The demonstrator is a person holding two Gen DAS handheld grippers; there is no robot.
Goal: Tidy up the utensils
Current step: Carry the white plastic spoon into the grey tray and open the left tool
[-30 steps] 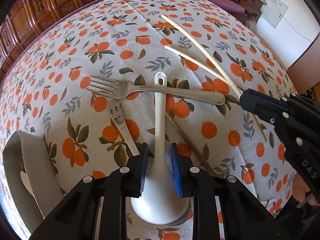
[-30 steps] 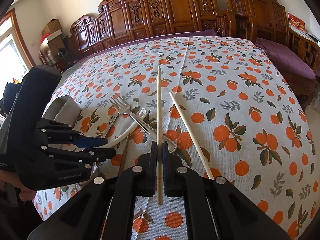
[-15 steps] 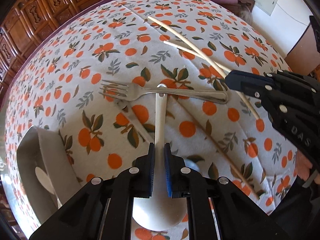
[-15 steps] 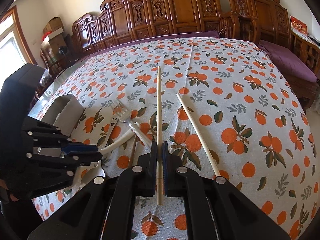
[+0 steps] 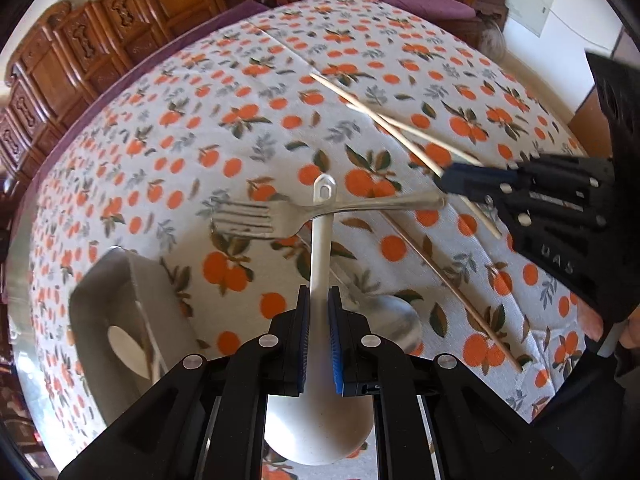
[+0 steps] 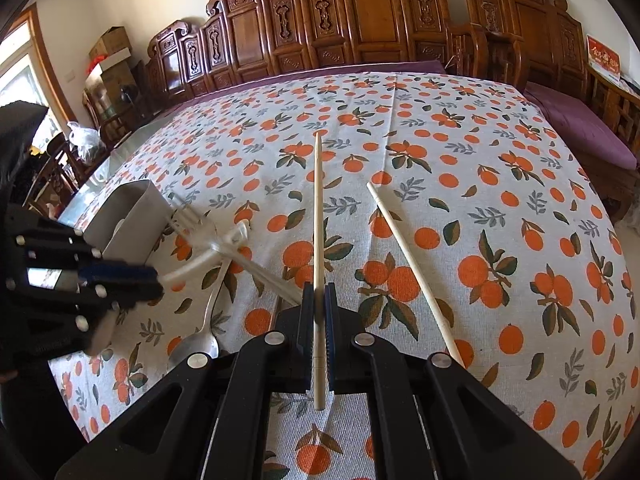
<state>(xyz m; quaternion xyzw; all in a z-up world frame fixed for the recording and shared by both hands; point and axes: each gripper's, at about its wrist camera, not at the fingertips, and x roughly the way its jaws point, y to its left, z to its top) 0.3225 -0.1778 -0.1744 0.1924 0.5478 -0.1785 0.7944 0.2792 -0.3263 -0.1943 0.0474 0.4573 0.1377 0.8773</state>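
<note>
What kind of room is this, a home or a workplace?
Most likely a home dining or living room. A table under an orange-print tablecloth holds cutlery such as a steel fork. Behind it stand carved dark-wood benches with a purple cushion, and cardboard boxes are stacked in a corner.

I see a tablecloth printed with oranges and leaves covering the table. Behind it stands a row of carved wooden chairs, with a purple cushion at the right. At far left, cardboard boxes sit stacked near a window.
</note>
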